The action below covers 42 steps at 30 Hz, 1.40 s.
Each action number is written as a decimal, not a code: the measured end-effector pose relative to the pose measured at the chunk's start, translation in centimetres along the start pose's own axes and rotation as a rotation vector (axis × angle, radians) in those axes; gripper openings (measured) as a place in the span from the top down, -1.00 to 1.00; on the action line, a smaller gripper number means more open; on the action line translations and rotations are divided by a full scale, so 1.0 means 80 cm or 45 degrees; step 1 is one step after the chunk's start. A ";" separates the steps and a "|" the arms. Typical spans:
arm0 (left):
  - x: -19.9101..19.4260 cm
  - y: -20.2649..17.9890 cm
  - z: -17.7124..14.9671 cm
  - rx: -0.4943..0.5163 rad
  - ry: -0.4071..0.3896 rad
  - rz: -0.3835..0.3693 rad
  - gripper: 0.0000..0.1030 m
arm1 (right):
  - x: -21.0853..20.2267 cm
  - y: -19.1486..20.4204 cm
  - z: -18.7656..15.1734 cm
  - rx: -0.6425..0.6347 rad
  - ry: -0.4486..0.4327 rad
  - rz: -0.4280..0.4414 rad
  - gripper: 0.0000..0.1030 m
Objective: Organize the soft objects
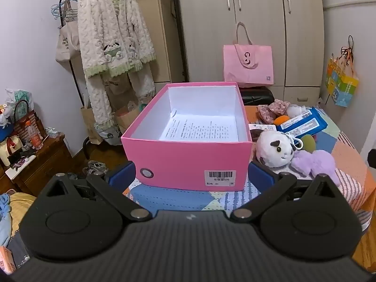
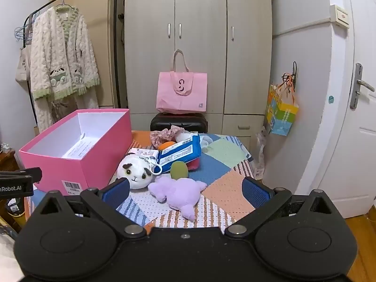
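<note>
An open pink box (image 1: 188,159) (image 2: 70,164) holding only a printed sheet stands on the patchwork table. My left gripper (image 1: 191,176) is open, its blue pads on either side of the box's near end, not touching. Right of the box lie a white plush head (image 1: 275,150) (image 2: 136,171), a purple plush (image 1: 315,162) (image 2: 178,192), a green-brown soft piece (image 2: 179,169), an orange ball (image 2: 166,145), a floral scrunchie (image 2: 164,134) and a blue tissue pack (image 2: 181,152). My right gripper (image 2: 185,191) is open and empty, just in front of the purple plush.
The patchwork table cloth (image 2: 223,188) ends close on the right by a white door (image 2: 352,117). A pink bag (image 2: 182,94) on a black suitcase, a wardrobe and a rack with a fluffy robe (image 2: 63,54) stand behind. A cluttered wooden cabinet (image 1: 35,159) is at the left.
</note>
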<state>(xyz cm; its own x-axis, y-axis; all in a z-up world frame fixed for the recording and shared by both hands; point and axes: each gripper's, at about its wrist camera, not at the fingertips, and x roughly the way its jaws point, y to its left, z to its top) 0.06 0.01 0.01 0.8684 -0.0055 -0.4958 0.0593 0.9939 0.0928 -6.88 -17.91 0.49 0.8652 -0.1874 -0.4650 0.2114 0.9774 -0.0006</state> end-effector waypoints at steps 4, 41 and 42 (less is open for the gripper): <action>0.002 0.000 0.000 0.016 -0.004 -0.012 -1.00 | 0.000 0.001 0.000 0.005 -0.003 0.003 -1.00; -0.001 -0.014 -0.015 0.013 0.002 -0.126 -1.00 | -0.012 -0.013 -0.015 -0.015 -0.050 -0.025 -1.00; -0.001 -0.014 -0.015 0.013 0.002 -0.128 -1.00 | -0.013 -0.013 -0.016 -0.017 -0.052 -0.025 -1.00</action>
<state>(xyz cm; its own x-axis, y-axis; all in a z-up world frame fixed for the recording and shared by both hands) -0.69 -0.95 -1.10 0.8570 -0.1053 -0.5044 0.1515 0.9871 0.0513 -8.56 -18.63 -0.14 0.8789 -0.2099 -0.4284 0.2224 0.9747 -0.0215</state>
